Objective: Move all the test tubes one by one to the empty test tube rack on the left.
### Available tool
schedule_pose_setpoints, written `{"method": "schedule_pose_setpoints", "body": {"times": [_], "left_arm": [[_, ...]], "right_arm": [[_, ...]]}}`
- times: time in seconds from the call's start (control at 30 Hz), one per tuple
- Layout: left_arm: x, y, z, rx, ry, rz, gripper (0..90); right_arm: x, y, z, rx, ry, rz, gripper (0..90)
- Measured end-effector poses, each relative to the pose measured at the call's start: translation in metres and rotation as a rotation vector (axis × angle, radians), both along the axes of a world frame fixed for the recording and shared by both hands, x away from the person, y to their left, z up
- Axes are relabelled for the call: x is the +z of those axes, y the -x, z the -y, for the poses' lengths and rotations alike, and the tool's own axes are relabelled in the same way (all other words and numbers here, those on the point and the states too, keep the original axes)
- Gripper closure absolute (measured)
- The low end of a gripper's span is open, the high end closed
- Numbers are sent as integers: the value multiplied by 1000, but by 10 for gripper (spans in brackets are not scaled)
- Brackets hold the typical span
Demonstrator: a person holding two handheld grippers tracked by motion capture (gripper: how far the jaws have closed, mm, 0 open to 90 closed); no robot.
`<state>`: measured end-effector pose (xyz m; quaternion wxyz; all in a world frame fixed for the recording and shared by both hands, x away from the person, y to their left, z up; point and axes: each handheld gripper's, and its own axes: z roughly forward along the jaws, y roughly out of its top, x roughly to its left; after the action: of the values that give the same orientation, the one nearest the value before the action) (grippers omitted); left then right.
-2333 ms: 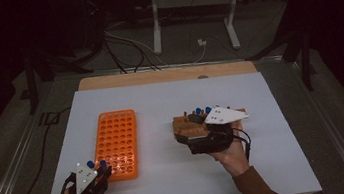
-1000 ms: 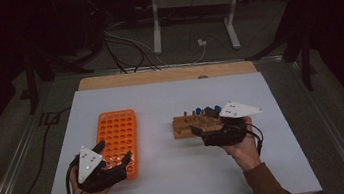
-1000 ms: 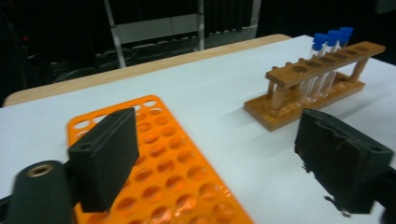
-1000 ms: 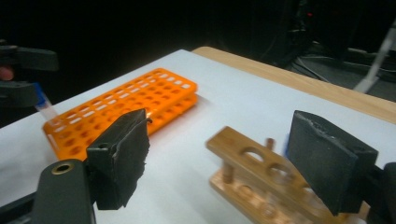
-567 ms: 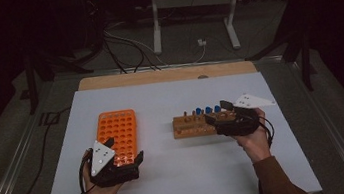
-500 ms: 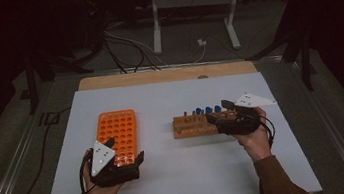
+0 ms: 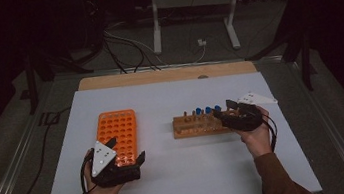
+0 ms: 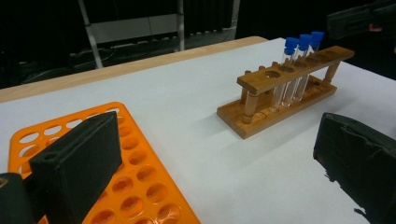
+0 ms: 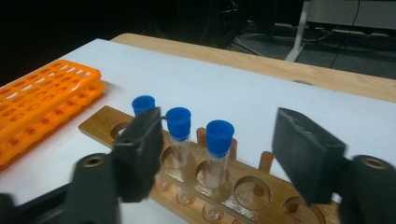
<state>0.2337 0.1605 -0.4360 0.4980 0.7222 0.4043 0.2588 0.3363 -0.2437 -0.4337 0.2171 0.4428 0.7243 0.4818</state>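
The right gripper (image 9: 217, 156) has its jaws partly open and they have just been closing in; two blue-capped test tubes (image 9: 219, 154) stand in the gap between them, and neither pad touches glass or cap yet. A third capped tube (image 9: 143, 104) stands just behind the left-hand pad (image 9: 140, 149). All three sit upright in neighbouring holes of the wooden test tube rack (image 7: 199, 124), on the right half of the white table (image 7: 180, 171).

To my eye the step is picking one tube out, and right now the jaws straddle two. The hand would do well to shift sideways until a single tube sits centred, then close on the glass just under the cap and lift straight up, so the tube doesn't bind in its hole or tip the rack.

The left gripper (image 8: 219, 186) hangs wide open with nothing in it, one jaw over the near end of the orange tube rack (image 7: 118, 134), which lies well apart from the wooden one. It seems placed to steady that tray.
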Motion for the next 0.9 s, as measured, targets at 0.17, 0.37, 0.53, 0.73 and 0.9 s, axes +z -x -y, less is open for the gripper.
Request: {"method": "schedule_pose_setpoints", "body": {"times": [0.17,0.37,0.53,0.73,0.9], "left_arm": [[0,1,0,-1,2,2,17],[0,1,2,-6,4,1,17],[-1,1,4,-15,1,-3,17],[-1,0,5,-19,6,-5,18],[-1,0,5,-22,10,-8,18]], "right_arm": [[-5,-2,-2,6,11,-11,500],[-13,-7,-3,20,10,-34,608],[-18,-10,-6,23,26,-53,634],[-22,-13,-6,15,30,-64,711],[-21,-11,-6,18,43,-47,761]]}}
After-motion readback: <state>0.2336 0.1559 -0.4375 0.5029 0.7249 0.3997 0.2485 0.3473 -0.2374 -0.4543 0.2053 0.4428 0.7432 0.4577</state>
